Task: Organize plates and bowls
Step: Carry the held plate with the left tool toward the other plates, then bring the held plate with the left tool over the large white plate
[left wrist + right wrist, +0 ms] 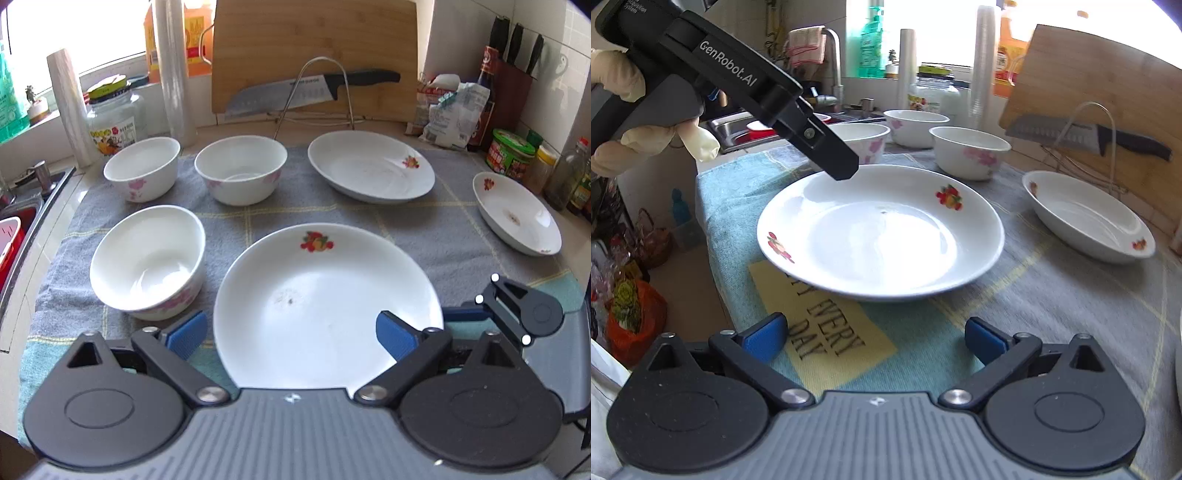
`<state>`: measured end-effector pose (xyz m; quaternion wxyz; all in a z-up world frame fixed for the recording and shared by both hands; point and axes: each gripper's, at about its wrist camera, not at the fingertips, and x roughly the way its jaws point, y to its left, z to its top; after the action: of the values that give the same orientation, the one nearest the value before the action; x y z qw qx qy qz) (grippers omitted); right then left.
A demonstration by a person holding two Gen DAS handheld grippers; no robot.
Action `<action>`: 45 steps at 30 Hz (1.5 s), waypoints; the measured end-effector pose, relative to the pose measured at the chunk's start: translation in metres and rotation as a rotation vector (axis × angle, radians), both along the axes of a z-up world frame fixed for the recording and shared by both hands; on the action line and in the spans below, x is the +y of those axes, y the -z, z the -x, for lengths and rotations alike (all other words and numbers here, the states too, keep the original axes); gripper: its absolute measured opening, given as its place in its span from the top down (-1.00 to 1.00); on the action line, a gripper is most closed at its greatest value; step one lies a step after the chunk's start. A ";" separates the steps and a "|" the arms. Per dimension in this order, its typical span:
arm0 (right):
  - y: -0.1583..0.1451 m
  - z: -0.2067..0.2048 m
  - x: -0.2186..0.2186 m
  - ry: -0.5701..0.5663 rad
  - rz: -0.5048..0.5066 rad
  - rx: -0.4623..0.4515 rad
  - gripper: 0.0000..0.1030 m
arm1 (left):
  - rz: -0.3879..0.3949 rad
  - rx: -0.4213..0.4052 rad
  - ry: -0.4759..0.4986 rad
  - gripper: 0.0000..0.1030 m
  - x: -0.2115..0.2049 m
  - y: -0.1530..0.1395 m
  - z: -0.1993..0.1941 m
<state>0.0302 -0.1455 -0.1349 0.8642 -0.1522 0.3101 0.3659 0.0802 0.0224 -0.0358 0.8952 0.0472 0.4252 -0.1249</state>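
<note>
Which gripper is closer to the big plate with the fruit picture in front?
Left. The left gripper is open right over the near rim of the plate. The right gripper is open too, but sits back over the towel, short of the plate.

On the towel at frame centre lies the near plate, one bowl left of it, two bowls upper left, two plates upper right.
</note>
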 end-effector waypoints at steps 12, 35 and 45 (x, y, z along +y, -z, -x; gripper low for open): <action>0.001 -0.011 0.012 0.007 0.006 0.017 -1.00 | -0.022 0.095 0.299 -0.80 -0.001 -0.004 -0.047; 0.003 -0.002 0.021 0.086 -0.003 -0.033 -1.00 | -0.103 0.402 0.555 -0.69 -0.036 0.030 -0.147; 0.002 -0.004 0.024 0.143 -0.023 -0.040 -1.00 | -0.115 0.446 0.587 -0.70 -0.042 0.039 -0.148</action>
<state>0.0341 -0.1219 -0.1368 0.8958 -0.1269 0.2987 0.3036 0.2279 -0.0193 -0.0744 0.7026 0.1890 0.5844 -0.3592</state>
